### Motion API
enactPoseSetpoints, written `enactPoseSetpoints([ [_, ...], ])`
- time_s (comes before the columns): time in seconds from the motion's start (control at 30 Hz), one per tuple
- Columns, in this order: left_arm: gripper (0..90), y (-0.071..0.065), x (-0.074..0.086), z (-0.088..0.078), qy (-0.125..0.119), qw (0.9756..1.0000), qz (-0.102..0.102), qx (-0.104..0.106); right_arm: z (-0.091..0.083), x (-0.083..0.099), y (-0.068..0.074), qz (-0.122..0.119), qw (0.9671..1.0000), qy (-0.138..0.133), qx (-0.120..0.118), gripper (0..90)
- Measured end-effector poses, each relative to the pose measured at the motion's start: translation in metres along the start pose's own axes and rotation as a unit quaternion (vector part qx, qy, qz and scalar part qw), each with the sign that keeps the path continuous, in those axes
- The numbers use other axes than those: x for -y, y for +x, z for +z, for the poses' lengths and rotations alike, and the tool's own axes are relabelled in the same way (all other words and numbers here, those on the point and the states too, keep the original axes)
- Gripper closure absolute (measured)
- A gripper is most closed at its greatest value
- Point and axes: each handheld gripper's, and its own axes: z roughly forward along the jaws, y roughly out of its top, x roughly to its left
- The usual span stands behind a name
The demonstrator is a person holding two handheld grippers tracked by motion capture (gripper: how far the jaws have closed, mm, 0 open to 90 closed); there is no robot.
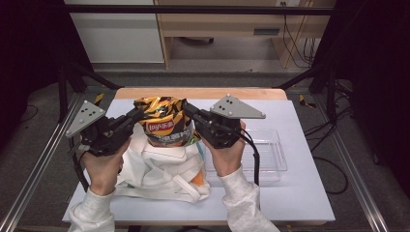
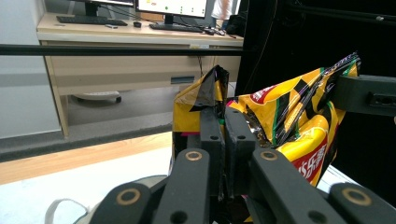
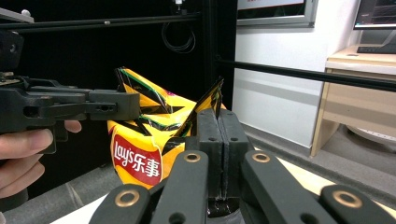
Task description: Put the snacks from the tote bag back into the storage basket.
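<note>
Both tongs (image 1: 137, 115) (image 1: 187, 110) pinch chip bag (image 1: 164, 123) above seemingly cloth bag (image 1: 159, 171).

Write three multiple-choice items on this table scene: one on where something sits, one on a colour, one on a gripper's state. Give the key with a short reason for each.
1. Where does the clear plastic tray sit relative to the white cloth bag?
A. On the person's right of it
B. On the person's left of it
C. Underneath it

2. What is the main colour of the Lay's chip bag?
A. Blue
B. Yellow with black stripes
C. Plain white

3. What is the state of the right gripper?
A. Wide open above the tray
B. Lying on the table
C. Shut on the chip bag's top edge

Key:
1. A, the high view shows the tray past the right hand, beside the cloth bag.
2. B, both gripper views show yellow foil with black stripes.
3. C, the right gripper view shows its jaws pressed together on the foil corner; the left gripper pinches the other corner.
</note>
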Motion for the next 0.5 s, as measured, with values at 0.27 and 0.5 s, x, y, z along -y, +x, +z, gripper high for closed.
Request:
enactPoseSetpoints([
  [0.27,87.6,-0.01,-0.005,0.01,-0.001,1.0,0.002,0.006,-0.011,-0.004,-0.008,0.0,0.9999,-0.002,0.011,89.9],
  [0.5,87.7,-0.021,-0.008,0.022,0.002,0.9999,0.004,0.015,-0.022,-0.007,-0.017,0.001,0.9997,-0.002,0.023,89.9],
])
